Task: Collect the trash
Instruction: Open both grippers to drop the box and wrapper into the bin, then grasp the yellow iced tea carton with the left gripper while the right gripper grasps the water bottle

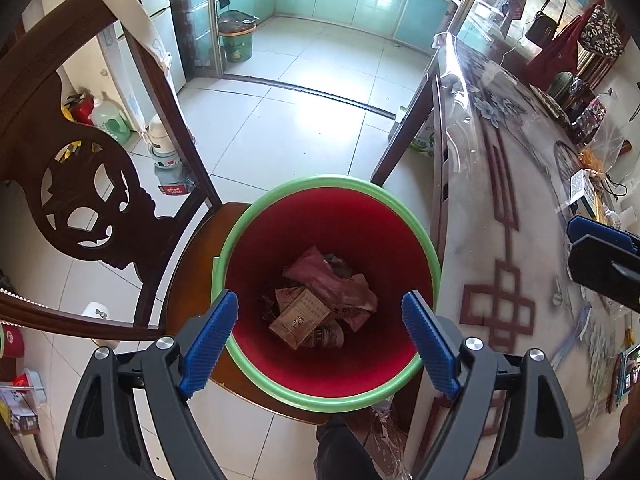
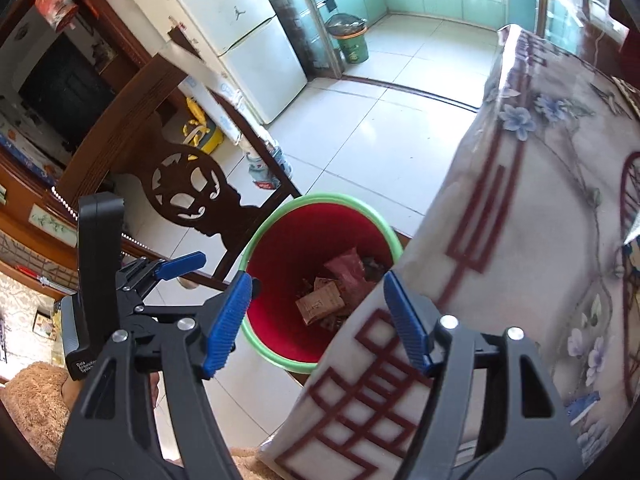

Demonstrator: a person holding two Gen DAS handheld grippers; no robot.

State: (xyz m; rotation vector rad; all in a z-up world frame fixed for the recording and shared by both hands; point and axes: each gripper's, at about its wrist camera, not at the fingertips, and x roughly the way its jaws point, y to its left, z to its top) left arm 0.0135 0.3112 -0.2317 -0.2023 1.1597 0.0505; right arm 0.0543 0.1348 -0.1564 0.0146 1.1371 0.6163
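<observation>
Poised over the bin [image 1: 326, 288] with left gripper [image 1: 320, 320] wide and empty, likely just emptied; right gripper [image 2: 316, 316] likewise wide.

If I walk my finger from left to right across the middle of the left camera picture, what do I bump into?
carved wooden chair back → red bin with green rim → table with patterned cloth → the right gripper at the edge.
</observation>
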